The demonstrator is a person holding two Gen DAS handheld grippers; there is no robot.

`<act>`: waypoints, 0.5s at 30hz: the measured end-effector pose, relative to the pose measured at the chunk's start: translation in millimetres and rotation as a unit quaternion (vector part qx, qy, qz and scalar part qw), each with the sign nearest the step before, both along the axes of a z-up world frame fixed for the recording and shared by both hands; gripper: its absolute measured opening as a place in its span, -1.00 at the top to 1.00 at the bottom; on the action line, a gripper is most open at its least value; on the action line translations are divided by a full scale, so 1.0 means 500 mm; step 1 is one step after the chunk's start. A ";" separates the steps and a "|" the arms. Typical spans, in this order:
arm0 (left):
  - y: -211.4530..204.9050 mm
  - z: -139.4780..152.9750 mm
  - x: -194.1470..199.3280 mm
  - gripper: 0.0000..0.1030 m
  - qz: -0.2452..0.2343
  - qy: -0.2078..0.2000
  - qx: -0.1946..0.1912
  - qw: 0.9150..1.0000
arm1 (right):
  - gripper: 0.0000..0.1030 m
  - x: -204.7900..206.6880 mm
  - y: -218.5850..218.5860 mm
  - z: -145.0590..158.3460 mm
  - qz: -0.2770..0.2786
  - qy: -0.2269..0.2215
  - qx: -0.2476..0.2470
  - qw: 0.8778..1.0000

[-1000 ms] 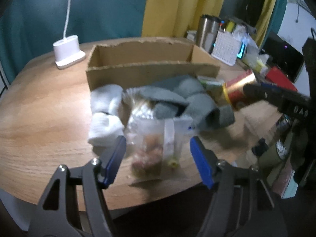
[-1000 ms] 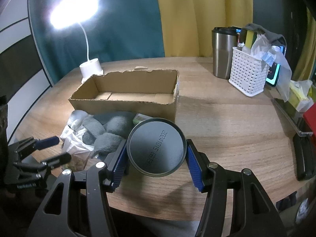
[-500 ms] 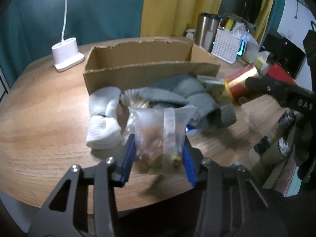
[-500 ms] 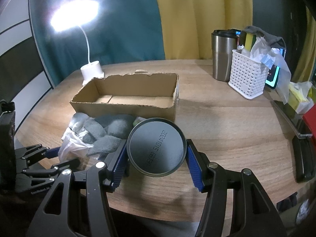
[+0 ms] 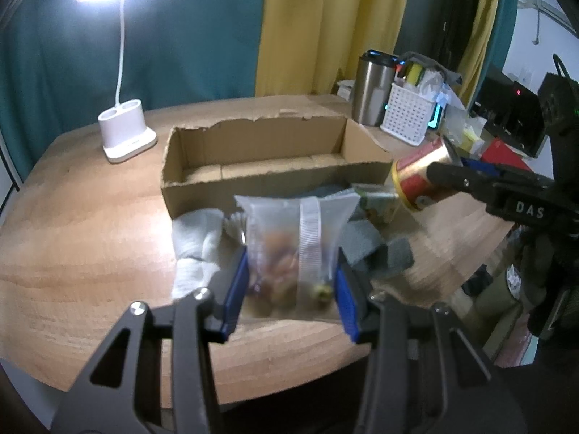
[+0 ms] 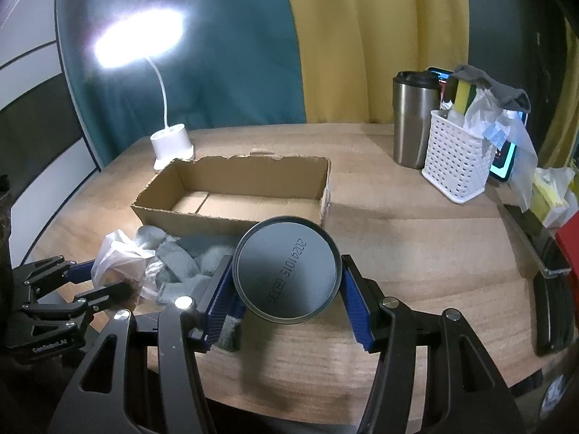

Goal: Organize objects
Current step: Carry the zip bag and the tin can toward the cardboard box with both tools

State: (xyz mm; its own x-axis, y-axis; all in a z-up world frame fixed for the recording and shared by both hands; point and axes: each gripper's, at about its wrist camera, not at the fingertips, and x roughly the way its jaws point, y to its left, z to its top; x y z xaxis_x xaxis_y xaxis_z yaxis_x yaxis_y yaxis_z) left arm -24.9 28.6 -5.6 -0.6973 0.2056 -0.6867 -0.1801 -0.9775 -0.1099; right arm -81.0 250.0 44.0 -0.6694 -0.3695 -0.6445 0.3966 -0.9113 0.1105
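Note:
My left gripper [image 5: 291,289] is shut on a clear plastic snack bag [image 5: 289,246] with brownish pieces inside, held just above the table's front edge. An empty open cardboard box [image 5: 260,166] sits behind it. White socks [image 5: 195,246] and grey socks [image 5: 376,246] lie between box and bag. My right gripper [image 6: 286,289] is shut on a red and gold can [image 5: 419,177], whose grey bottom [image 6: 286,271] with a printed date faces the right wrist camera. The left gripper [image 6: 97,282] with the bag also shows at the lower left of the right wrist view.
A white lamp base [image 5: 126,133] stands left of the box [image 6: 231,195]. At the back right are a steel tumbler [image 6: 412,119] and a white perforated basket [image 6: 456,159] stuffed with items. A small green packet [image 5: 376,202] lies by the grey socks. Clutter lines the right table edge.
The left gripper's jaws closed on the snack bag and lifted it off the table. The right gripper with the can stayed where it was.

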 end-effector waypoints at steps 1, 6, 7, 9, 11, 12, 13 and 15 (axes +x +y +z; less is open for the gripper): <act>0.000 0.003 -0.002 0.12 0.000 0.001 0.001 1.000 | -0.15 -0.002 -0.001 0.002 0.001 0.001 0.000 1.000; 0.000 0.014 -0.017 0.12 0.003 0.005 0.002 1.000 | -0.15 -0.017 -0.005 0.013 0.003 0.004 -0.001 1.000; 0.000 0.018 -0.023 0.12 0.003 0.006 0.004 1.000 | -0.15 -0.021 -0.006 0.015 0.003 0.004 -0.001 1.000; 0.000 0.023 -0.029 0.12 0.004 0.008 0.006 1.000 | -0.15 -0.026 -0.007 0.018 0.004 0.004 0.000 1.000; 0.001 0.031 -0.037 0.12 0.003 0.013 0.007 1.000 | -0.15 -0.033 -0.008 0.022 0.006 0.005 0.000 1.000; 0.001 0.033 -0.041 0.12 0.003 0.014 0.009 1.000 | -0.15 -0.035 -0.008 0.024 0.006 0.005 0.000 1.000; 0.002 0.037 -0.045 0.12 0.002 0.016 0.010 1.000 | -0.15 -0.039 -0.007 0.026 0.006 0.006 0.001 1.000; 0.004 0.041 -0.056 0.12 0.001 0.018 0.011 1.000 | -0.15 -0.047 -0.007 0.030 0.006 0.007 0.001 1.000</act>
